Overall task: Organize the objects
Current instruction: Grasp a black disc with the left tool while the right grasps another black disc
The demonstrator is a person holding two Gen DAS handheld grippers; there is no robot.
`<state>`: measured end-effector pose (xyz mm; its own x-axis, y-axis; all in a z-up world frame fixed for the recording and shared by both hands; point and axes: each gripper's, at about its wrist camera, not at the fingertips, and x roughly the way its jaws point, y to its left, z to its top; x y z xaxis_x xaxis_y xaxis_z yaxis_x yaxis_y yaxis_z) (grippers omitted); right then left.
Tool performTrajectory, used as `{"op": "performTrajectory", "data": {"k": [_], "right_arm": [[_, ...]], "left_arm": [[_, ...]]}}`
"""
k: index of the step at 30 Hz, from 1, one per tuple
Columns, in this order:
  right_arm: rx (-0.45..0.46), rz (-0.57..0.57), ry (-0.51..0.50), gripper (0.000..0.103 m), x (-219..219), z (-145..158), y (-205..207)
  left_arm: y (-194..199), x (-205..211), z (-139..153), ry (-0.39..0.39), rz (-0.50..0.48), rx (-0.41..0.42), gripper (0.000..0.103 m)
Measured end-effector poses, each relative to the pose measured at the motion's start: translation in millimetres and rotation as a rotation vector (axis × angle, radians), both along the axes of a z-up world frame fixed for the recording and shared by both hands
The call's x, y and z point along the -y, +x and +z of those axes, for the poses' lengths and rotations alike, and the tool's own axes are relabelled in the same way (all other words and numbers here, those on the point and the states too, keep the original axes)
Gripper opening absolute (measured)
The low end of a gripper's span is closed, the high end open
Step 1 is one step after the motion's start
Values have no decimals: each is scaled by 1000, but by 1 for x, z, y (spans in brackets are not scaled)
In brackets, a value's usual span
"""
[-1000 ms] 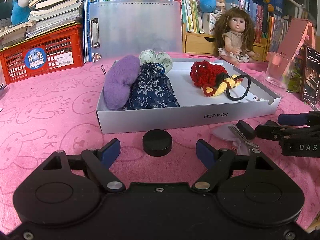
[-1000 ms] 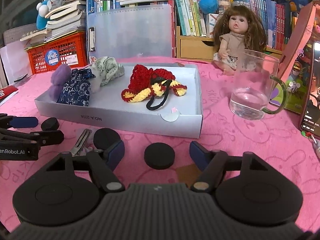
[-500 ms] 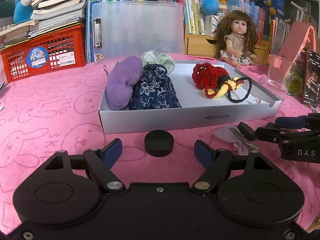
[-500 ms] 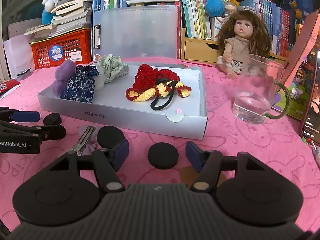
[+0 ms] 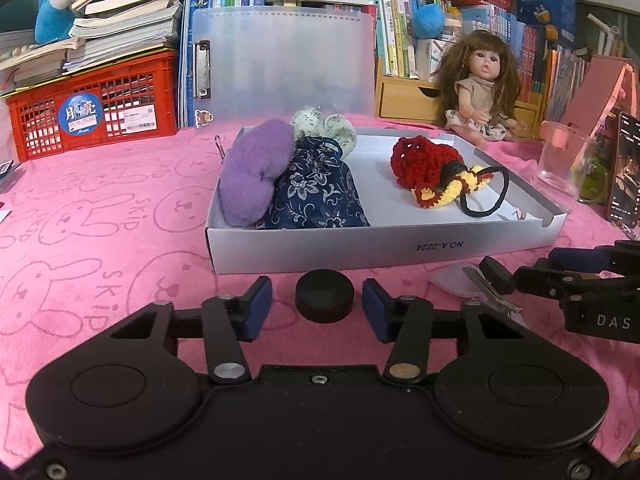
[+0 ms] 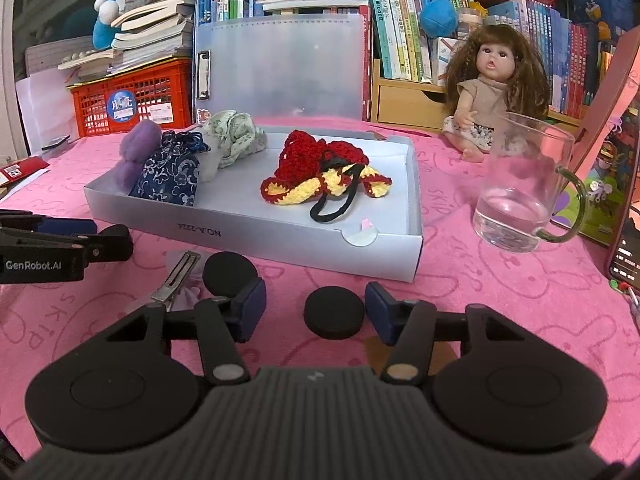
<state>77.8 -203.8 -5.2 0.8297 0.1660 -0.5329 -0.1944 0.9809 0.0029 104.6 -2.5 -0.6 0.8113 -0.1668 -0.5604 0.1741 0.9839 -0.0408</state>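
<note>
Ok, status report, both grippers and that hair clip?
Left gripper open, empty. Right gripper open, empty. Hair clip on pink cloth, outside box. Nothing blocking.

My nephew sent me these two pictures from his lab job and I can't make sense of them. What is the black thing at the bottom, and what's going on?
The black shape is a hand-held tool with tongs; a person holds one in each hand, each carrying a camera. One picture looks along the left tongs, the other along the right tongs. Both stand open, holding nothing. A small black round disc lies between the left pair. Beyond, on the pink bunny-print cloth, sits a shallow white cardboard box holding a purple fuzzy pouch, a navy floral drawstring bag and a red-and-yellow crochet piece.
</note>
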Motion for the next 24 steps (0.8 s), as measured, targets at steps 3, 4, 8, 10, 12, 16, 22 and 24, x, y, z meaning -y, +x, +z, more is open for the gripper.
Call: {"op": "performTrajectory", "data": {"k": [3, 4, 8, 10, 12, 16, 22, 24], "right_arm": [[2, 3, 1, 59, 0, 0, 0], [3, 3, 1, 58, 0, 0, -1], [6, 2, 3, 53, 0, 0, -1], [11, -3, 3, 49, 0, 0, -2], [15, -8, 2, 43, 0, 0, -2], [15, -3, 7, 39, 1, 0, -2], [19, 13, -11, 37, -1, 1, -2], [24, 14, -19, 37, -2, 2, -3]], "left_arm": [[0, 1, 0, 6, -1, 2, 41], [0, 1, 0, 6, -1, 3, 40], [-1, 2, 0, 5, 1, 5, 33], [-1, 2, 0, 1, 3, 6, 30], [-2, 2, 0, 0, 4, 6, 30], [-2, 2, 1, -4, -1, 7, 30], [-5, 3, 5, -1, -11, 17, 30], [-6, 3, 7, -3, -14, 21, 30]]}}
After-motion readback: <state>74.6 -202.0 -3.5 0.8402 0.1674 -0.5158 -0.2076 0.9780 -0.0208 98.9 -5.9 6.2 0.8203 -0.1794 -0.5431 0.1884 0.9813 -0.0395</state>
